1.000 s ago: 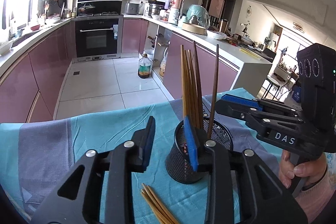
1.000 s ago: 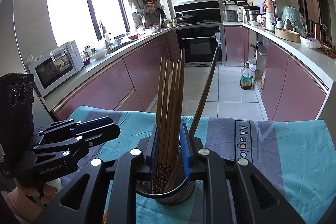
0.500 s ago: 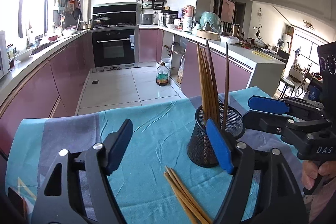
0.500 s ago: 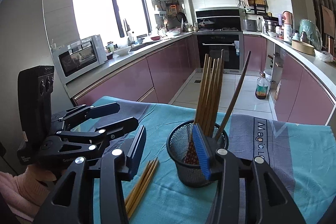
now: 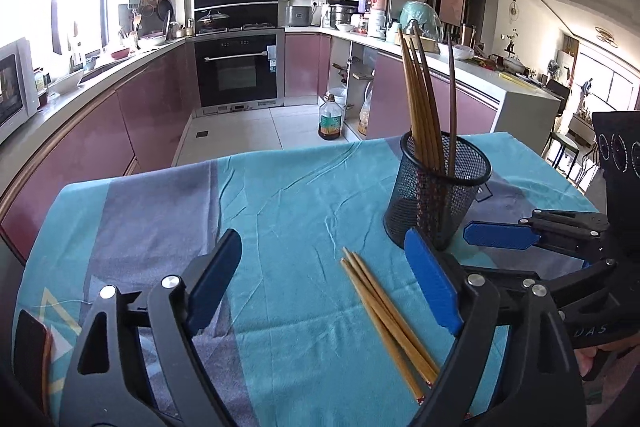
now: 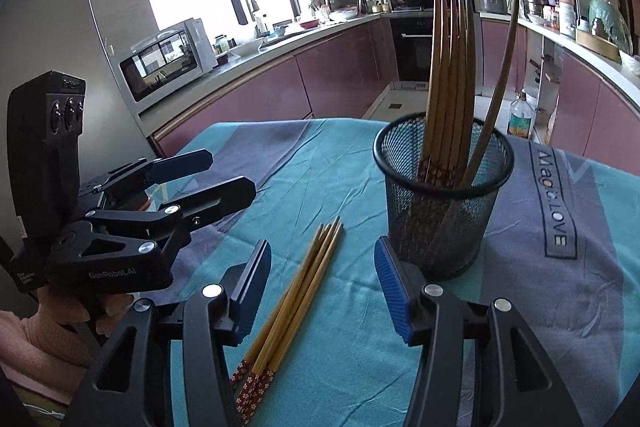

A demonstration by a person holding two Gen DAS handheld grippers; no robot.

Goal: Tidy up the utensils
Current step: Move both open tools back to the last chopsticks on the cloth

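Note:
A black mesh holder [image 5: 436, 193] [image 6: 442, 203] stands upright on the teal and grey cloth, with several wooden chopsticks [image 5: 422, 103] [image 6: 448, 83] and one dark one standing in it. A bundle of loose chopsticks [image 5: 390, 319] [image 6: 294, 307] lies flat on the cloth in front of the holder. My left gripper [image 5: 324, 287] is open and empty above the cloth, left of the holder; it also shows in the right wrist view [image 6: 224, 175]. My right gripper [image 6: 322, 291] is open and empty over the loose bundle; it also shows in the left wrist view [image 5: 496, 239].
The cloth-covered table [image 5: 280, 195] ends at its far edge above the kitchen floor. Pink cabinets, an oven [image 5: 238, 67] and a microwave [image 6: 168, 61] stand beyond. A dark phone-like object [image 5: 32, 355] lies at the cloth's near left corner.
Both grippers have opened wide and drawn back from the holder. The bundle the right gripper held upright now stands loose in the holder.

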